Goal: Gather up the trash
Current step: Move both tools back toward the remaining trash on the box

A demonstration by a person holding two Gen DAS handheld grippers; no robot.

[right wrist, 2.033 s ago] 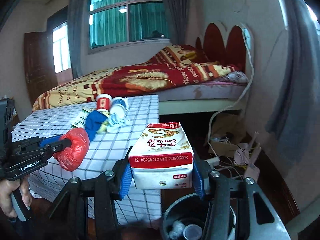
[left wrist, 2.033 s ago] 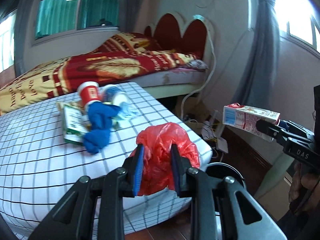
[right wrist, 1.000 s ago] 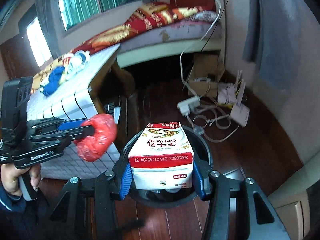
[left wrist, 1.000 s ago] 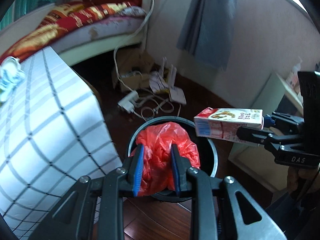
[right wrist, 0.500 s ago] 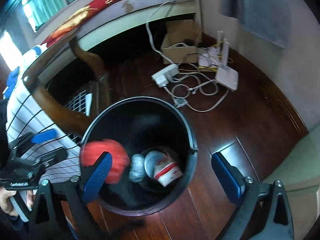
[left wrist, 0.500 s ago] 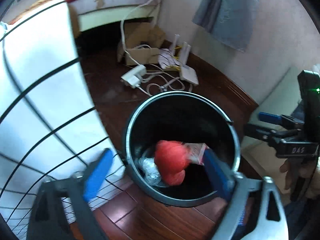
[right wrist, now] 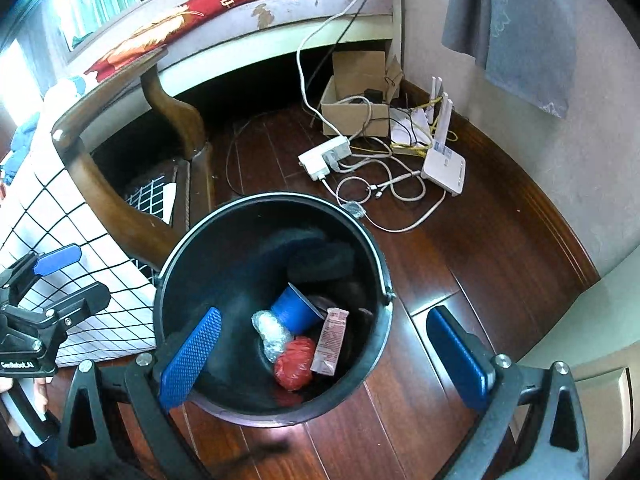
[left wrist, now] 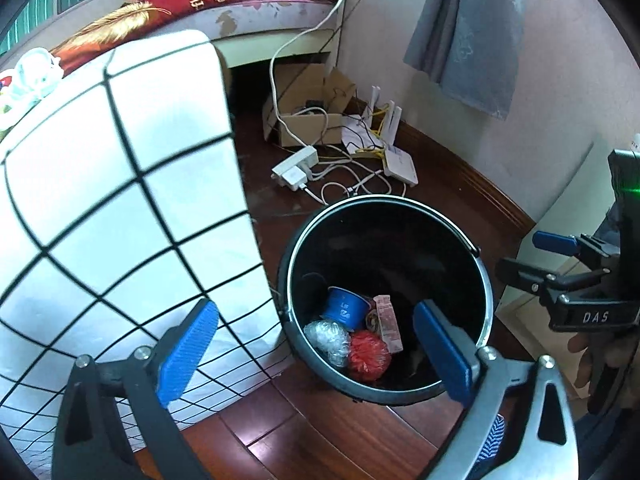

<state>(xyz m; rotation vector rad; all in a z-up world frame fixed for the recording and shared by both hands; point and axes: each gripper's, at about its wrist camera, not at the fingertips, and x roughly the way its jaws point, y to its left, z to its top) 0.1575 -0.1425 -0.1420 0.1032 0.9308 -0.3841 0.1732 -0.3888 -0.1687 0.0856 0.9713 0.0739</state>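
While red bag [right wrist: 294, 363] and milk carton [right wrist: 331, 340] lie in black bin [right wrist: 372, 248], left gripper [left wrist: 316, 354], just opened, and right gripper [right wrist: 324, 354], just opened, gape empty above.

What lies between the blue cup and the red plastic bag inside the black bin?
In the right wrist view, a crumpled clear plastic wad lies between the blue cup and the red plastic bag at the bottom of the black bin.

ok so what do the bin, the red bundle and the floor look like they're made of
Bin: likely black plastic, smooth and slightly shiny on its rim.
Red bundle: thin plastic bag, crinkled and glossy.
Floor: dark red-brown wood planks, polished, with visible seams and reflections.
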